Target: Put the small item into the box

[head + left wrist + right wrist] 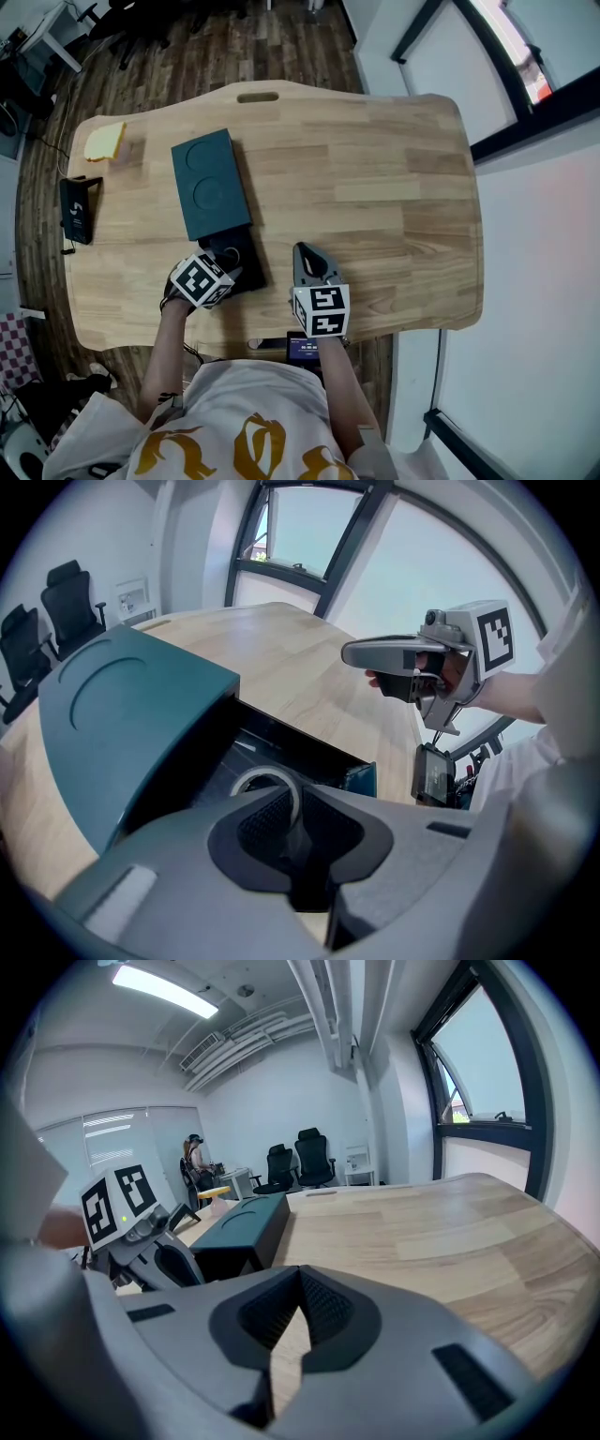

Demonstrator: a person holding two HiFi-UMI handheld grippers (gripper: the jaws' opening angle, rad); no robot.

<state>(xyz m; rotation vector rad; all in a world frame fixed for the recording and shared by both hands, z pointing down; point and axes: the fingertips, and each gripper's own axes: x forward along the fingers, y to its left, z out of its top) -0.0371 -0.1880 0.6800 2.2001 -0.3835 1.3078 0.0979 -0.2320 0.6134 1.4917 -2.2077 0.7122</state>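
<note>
Left hand-held gripper (296, 799): jaws closed on the rim of a small pale ring (262, 772). The ring stands on edge, and most of it shows just ahead-left of the jaw tips.
Directly beneath the tips: the black inner tray (281, 747) of the box, slid out with its top open. The ring hangs over it. I cannot tell whether it touches the tray floor.
Ahead-left of the tips: the teal sleeve (122, 714) of the box covers the far part of the tray.
Right hand-held gripper (299, 1274): jaws all but together with nothing in them. Only bare tabletop (422, 1222) shows through the slit. It is held off to the left gripper's right, apart from the box.
Step in hand (judgement): releasing the ring into the tray.
To do it well (judgement): lower until the ring sits inside the tray walls and stay short of the sleeve's edge. Part the jaws slowly, then draw straight back up.
Risk (judgement): released on edge, the ring may roll under the sleeve or tip over a wall.
</note>
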